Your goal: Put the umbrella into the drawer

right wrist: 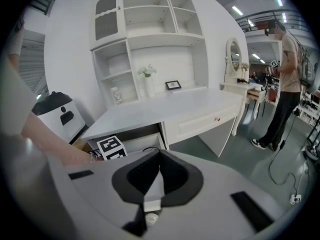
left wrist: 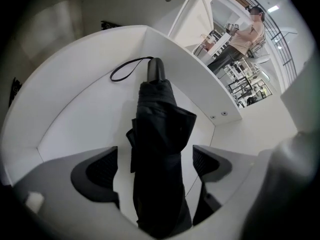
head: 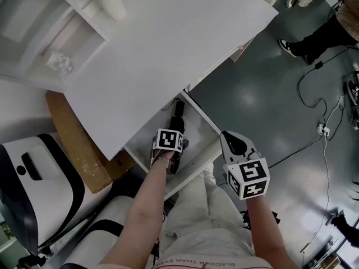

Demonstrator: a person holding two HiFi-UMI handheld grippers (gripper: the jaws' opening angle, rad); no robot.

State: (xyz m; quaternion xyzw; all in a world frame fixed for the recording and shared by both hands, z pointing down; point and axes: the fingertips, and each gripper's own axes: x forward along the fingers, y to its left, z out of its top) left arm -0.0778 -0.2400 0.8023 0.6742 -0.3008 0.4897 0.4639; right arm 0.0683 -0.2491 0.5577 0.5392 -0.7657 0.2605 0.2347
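Note:
A folded black umbrella [head: 178, 115] lies in the open white drawer [head: 197, 129] under the desk, its handle and wrist strap toward the far end. In the left gripper view the umbrella [left wrist: 161, 134] runs lengthwise along the drawer [left wrist: 75, 109] floor and passes between my jaws. My left gripper [head: 173, 150] points steeply down into the drawer and stands open, with a narrow gap on each side of the fabric. My right gripper [head: 227, 137] hovers just right of the drawer's front corner, shut and empty; its jaws [right wrist: 159, 160] meet in the right gripper view.
The white desk top [head: 168, 38] overhangs the drawer's far end, with a vase of flowers [head: 109, 1] on it. A cardboard sheet [head: 78, 144] and a white-and-black appliance [head: 33, 172] stand at the left. Cables [head: 325, 128] cross the grey floor. A person [right wrist: 287, 84] stands at the right.

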